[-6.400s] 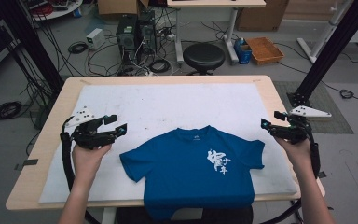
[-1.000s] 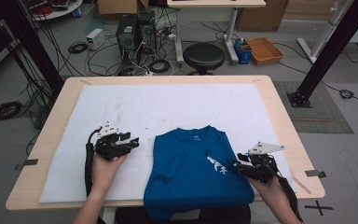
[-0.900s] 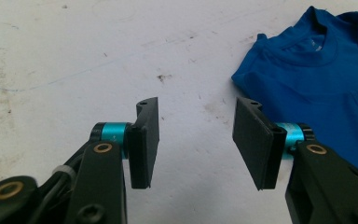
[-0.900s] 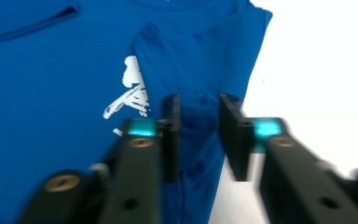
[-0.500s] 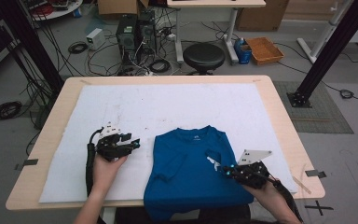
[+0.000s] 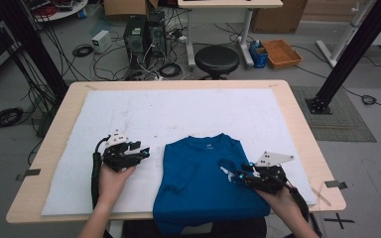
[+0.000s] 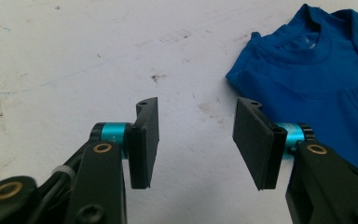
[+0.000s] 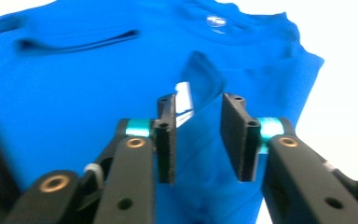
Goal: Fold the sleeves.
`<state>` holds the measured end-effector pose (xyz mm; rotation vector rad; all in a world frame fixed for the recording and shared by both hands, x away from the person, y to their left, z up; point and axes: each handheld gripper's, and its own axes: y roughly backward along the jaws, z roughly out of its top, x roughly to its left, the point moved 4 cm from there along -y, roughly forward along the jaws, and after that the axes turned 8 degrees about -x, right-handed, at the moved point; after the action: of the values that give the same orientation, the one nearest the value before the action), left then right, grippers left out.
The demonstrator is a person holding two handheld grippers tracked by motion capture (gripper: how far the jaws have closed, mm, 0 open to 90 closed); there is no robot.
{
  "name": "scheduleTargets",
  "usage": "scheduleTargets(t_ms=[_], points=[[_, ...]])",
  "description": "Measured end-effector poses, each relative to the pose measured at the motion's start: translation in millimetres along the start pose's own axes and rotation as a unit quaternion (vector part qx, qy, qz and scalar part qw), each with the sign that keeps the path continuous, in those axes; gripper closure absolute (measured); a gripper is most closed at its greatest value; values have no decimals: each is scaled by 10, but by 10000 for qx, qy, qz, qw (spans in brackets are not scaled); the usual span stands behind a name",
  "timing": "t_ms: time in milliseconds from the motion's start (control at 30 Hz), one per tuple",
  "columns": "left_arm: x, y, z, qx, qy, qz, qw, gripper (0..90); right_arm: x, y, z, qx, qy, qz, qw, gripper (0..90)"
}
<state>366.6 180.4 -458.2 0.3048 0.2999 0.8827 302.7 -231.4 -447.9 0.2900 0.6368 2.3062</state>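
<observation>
We are folding the soft blue T-shirt (image 6: pixel 203 188), which lies at the near edge of the white padded surface (image 6: pixel 178 114), its side already folded in. The right gripper (image 6: pixel 235 174) has just been opening, fingers apart over the folded sleeve; smooth it flat. The left gripper (image 6: pixel 141 152) waits beside the shirt, fingers apart and holding nothing.

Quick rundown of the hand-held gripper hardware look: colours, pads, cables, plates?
Both match: the left hand-held gripper and right hand-held gripper have black bodies, flat black rectangular pads, turquoise collars and brass-coloured pivots. In the high view each carries a grey three-cornered plate; a black cable loops from the left one. Forearms bare.
</observation>
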Motion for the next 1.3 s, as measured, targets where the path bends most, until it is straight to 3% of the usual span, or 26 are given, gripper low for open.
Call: scheduleTargets(t_ms=[33,67,133,167,200,233,267,367,400,433,533,667,767,900,1033,1167,1267,1300], points=[[1,2,0,3,6,-2,10000,504,-6,-43,-4,64,-33,-22,10000,669],[1,2,-1,13,9,3,10000,504,-3,-84,-13,149,-16,-3,9999,731],[1,2,-2,20,10,4,10000,504,53,-132,-33,310,164,231,9991,844],[1,4,-4,28,8,13,10000,504,53,-132,-33,310,164,231,9991,844],[6,5,-6,38,7,19,10000,504,126,-138,-47,349,407,490,9974,900],[6,5,-6,38,7,19,10000,504,126,-138,-47,349,407,490,9974,900],[8,-1,-10,41,18,11,10000,503,175,-137,-66,466,501,709,9951,900],[5,-4,-11,56,9,4,10000,503,196,-131,-91,531,583,876,9930,900],[-2,-7,-9,47,-3,-4,10000,503,206,-105,-104,553,669,1030,9909,892],[-2,-7,-9,47,-3,-4,10000,503,206,-105,-104,553,669,1030,9909,892],[-8,-8,-9,46,11,-21,10000,503,146,-35,-20,161,461,929,9945,755],[-14,-6,-7,31,9,-22,10000,503,64,-68,17,70,204,528,9984,705],[-14,-10,-8,41,10,-31,10000,502,73,-175,-20,327,170,494,9981,707],[-18,-8,-7,48,-15,-39,10000,502,159,-273,-93,673,404,740,9942,726],[-41,-11,9,5,-7,-87,10000,502,119,-172,0,332,410,754,9958,707],[-96,-27,51,41,-43,-148,9999,477,-86,-30,156,-88,213,472,9986,634],[-215,-60,165,39,-281,-230,9993,476,-279,66,287,-406,78,118,9991,572],[-215,-60,165,39,-281,-230,9993,474,-279,66,287,-406,78,118,9991,572]])
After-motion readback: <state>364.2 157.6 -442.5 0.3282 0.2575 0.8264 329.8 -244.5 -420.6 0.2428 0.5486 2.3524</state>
